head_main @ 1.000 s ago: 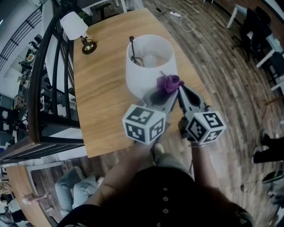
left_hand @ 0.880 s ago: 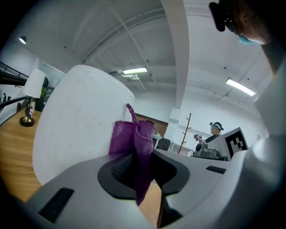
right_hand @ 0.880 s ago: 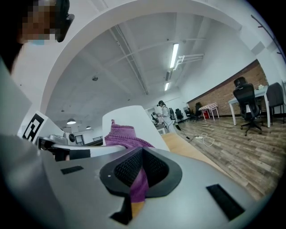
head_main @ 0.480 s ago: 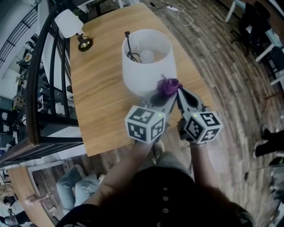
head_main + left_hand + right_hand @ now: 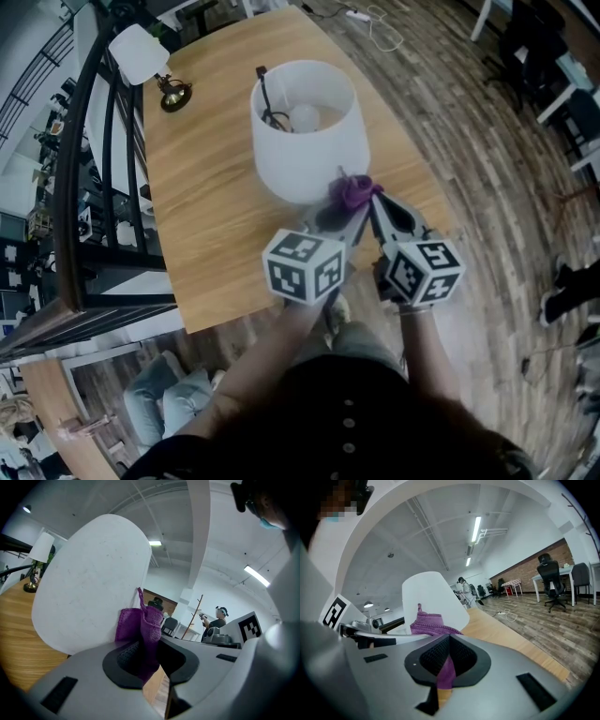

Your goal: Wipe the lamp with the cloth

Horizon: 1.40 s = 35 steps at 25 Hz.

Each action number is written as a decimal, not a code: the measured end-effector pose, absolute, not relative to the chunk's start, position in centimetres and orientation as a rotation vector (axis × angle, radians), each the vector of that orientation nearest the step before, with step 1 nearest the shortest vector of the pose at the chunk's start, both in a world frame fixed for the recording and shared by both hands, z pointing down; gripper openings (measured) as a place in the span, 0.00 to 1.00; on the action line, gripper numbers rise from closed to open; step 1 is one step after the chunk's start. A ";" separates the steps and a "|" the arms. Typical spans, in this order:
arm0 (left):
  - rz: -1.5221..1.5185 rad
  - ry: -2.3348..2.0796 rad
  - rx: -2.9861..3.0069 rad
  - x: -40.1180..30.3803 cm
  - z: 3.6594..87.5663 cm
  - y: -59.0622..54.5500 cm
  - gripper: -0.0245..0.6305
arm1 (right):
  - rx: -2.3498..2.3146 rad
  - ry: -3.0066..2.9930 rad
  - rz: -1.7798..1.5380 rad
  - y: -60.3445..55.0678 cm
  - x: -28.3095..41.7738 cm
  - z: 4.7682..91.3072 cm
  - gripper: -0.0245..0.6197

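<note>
The left hand-held gripper [image 5: 147, 654] and the right hand-held gripper [image 5: 449, 659] sit side by side, each with its jaws closed tight on the bunched purple cloth [image 5: 354, 190]. The cloth is up against the near right side of the white lamp [image 5: 305, 141], which stands upright on the wooden tabletop [image 5: 206, 216].

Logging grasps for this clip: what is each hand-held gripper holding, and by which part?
Both hold the purple cloth: the left hand-held gripper and the right hand-held gripper each pinch a bunched fold of it, beside the lamp shade.
</note>
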<state>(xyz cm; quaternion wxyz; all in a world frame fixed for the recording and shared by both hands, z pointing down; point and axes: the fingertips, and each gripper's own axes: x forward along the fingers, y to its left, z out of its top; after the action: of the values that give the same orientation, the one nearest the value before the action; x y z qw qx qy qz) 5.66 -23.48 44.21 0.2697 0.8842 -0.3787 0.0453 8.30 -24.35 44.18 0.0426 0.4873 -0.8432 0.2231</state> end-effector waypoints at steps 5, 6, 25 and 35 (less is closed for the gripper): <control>0.112 -1.033 2.420 6.2 42.7 -23.4 0.15 | 1.529 -2.612 0.663 -24.2 8.9 42.7 0.06; 0.106 -1.037 2.430 6.3 42.1 -23.4 0.15 | 1.540 -2.622 0.652 -24.2 9.1 42.2 0.06; -0.144 -1.227 2.538 7.4 31.4 -27.5 0.15 | 1.559 -2.835 0.331 -28.0 10.4 31.6 0.06; -0.246 -1.336 2.504 7.3 29.3 -29.8 0.16 | 1.533 -2.850 0.229 -30.3 10.6 30.0 0.06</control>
<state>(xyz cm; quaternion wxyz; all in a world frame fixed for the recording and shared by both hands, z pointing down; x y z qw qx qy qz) 7.34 -29.77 29.30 0.1461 0.8695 -0.4640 -0.0854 10.56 -30.27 30.02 -0.0512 0.4721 -0.8773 0.0705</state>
